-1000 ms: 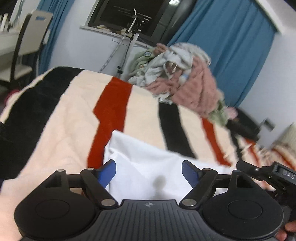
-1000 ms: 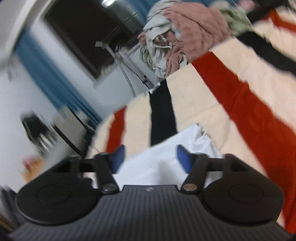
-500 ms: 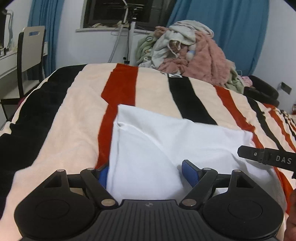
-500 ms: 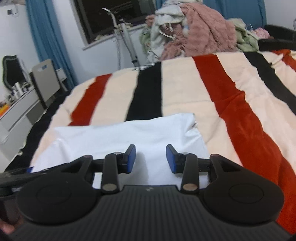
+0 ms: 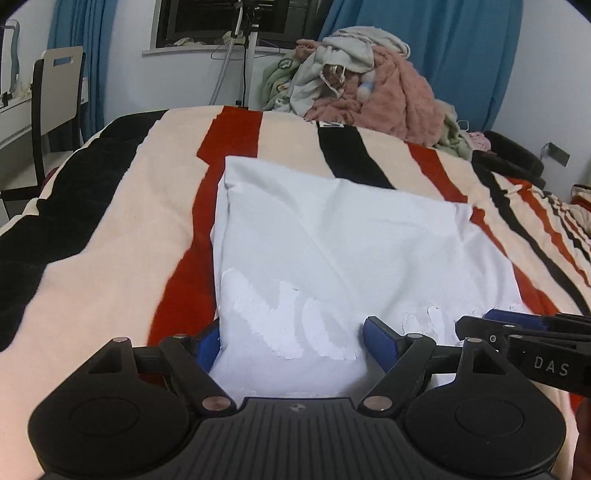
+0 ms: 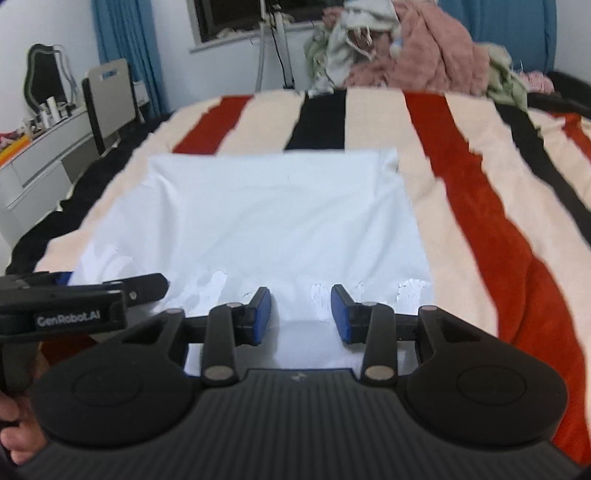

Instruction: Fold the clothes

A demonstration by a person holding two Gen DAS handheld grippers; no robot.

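Both grippers have come down level and nearer the shirt (image 5: 332, 240) since a second ago, when the right view was tilted and blurred. One white shirt lies flat on the striped bed (image 5: 122, 221), folded to a rough rectangle, with a cracked white print along its near edge.

Left gripper (image 5: 291, 341): fingers (image 5: 380, 341) spread wide, the shirt's near left corner lying between them; nothing is pinched. Right gripper (image 6: 301, 314): fingers (image 6: 260, 314) also apart, over the near edge of the shirt, gripping nothing.

Writing: "DAS" shows on the right gripper's side in the left view; "GenRobot.AI" shows on the left gripper's side in the right view.

Beyond the bed stands one heap of clothes (image 5: 365, 81), pink, grey and green. Blue curtains (image 5: 461, 55) flank one dark window (image 5: 221, 18). One chair (image 5: 59, 96) stands at the left.
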